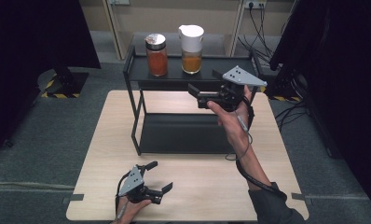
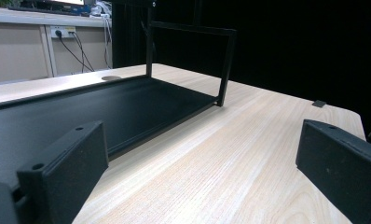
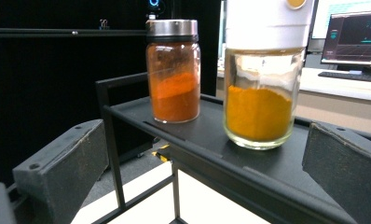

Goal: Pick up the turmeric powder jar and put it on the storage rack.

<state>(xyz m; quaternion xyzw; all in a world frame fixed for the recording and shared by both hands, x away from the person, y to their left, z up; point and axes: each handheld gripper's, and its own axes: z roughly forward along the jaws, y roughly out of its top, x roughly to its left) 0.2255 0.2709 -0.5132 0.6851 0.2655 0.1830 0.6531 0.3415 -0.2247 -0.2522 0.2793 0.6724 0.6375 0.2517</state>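
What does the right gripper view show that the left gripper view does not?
Right gripper view alone: two glass jars on the rack's top shelf, a steel-lidded jar of red-orange powder and a white-capped jar of yellow powder. Left gripper view alone: the rack's bottom shelf on the light wooden table. Both share the black metal rack and open black jaws.

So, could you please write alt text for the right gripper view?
Two glass jars stand apart on a black rack's top shelf: a steel-lidded jar of orange-red powder on the left and a white-lidded jar of yellow powder. The right gripper faces them, jaws open and empty.
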